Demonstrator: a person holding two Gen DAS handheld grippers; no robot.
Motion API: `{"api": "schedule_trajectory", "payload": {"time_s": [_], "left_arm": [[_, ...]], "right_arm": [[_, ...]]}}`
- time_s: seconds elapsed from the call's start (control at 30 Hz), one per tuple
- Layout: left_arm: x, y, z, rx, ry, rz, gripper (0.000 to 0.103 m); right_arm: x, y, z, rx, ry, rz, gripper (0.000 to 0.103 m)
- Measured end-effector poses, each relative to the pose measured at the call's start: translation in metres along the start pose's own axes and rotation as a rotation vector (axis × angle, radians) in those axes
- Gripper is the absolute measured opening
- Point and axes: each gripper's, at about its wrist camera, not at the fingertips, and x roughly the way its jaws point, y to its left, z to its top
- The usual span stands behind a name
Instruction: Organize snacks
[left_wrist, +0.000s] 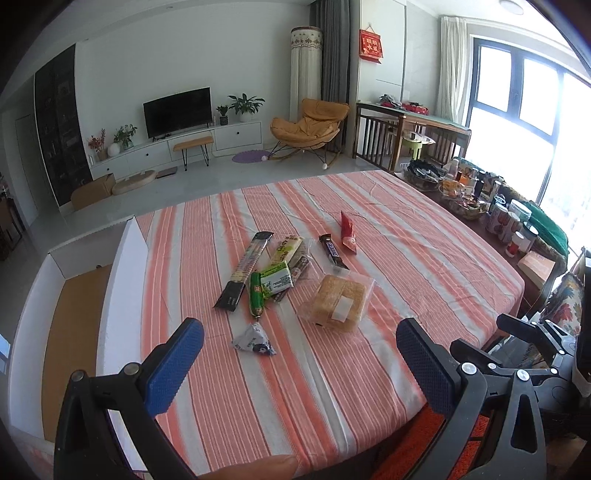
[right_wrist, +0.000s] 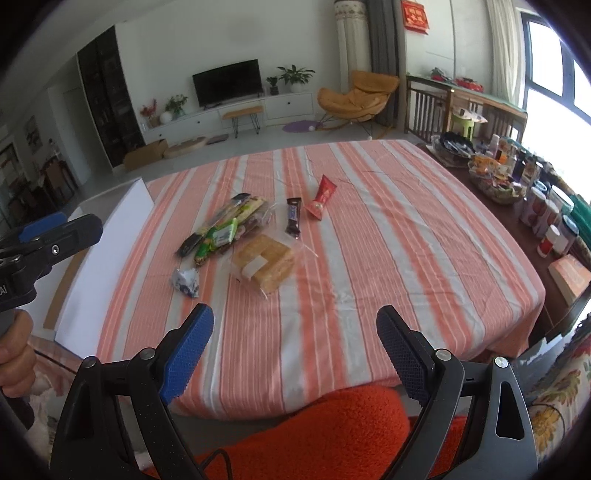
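Observation:
Several snacks lie in a loose pile on the striped tablecloth (left_wrist: 388, 236): a bagged bread (left_wrist: 338, 301) (right_wrist: 264, 260), a small white-blue packet (left_wrist: 255, 341) (right_wrist: 185, 281), a green sausage (left_wrist: 255, 295), a long black-ended pack (left_wrist: 244, 271), a chocolate bar (left_wrist: 333, 252) (right_wrist: 293, 216) and a red pouch (left_wrist: 348, 233) (right_wrist: 322, 197). My left gripper (left_wrist: 299, 363) is open and empty, just short of the white-blue packet. My right gripper (right_wrist: 295, 354) is open and empty over the table's near edge. An open white box (left_wrist: 77, 317) (right_wrist: 107, 258) stands at the table's left.
A side table at the right carries jars, cans and snack baskets (left_wrist: 491, 206) (right_wrist: 517, 184). An orange cushion (right_wrist: 332, 432) lies below the near table edge. The left gripper also shows at the left of the right wrist view (right_wrist: 55, 236).

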Motion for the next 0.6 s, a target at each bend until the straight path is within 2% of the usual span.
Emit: {"api": "schedule_trajectory", "payload": {"time_s": [0.1,0.2,0.4,0.6], "left_arm": [[0.016,0.002,-0.02,-0.003,0.047,0.015,0.103],[0.025,0.008,-0.029,-0.028,0.074,0.009,0.103],[0.025,0.014,-0.028,-0.051,0.04,0.025,0.103],[0.024,0.019,-0.029,-0.067,0.015,0.034,0.103]], "right_arm": [[0.024,-0.005,-0.017,0.045,0.015,-0.008,0.092],[0.03,0.0,-0.024,0.041,-0.001,-0.007,0.092],[0.025,0.015,-0.028,-0.024,-0.075,-0.023,0.092],[0.026,0.012,-0.033,-0.02,-0.132,-0.041,0.092]]}}
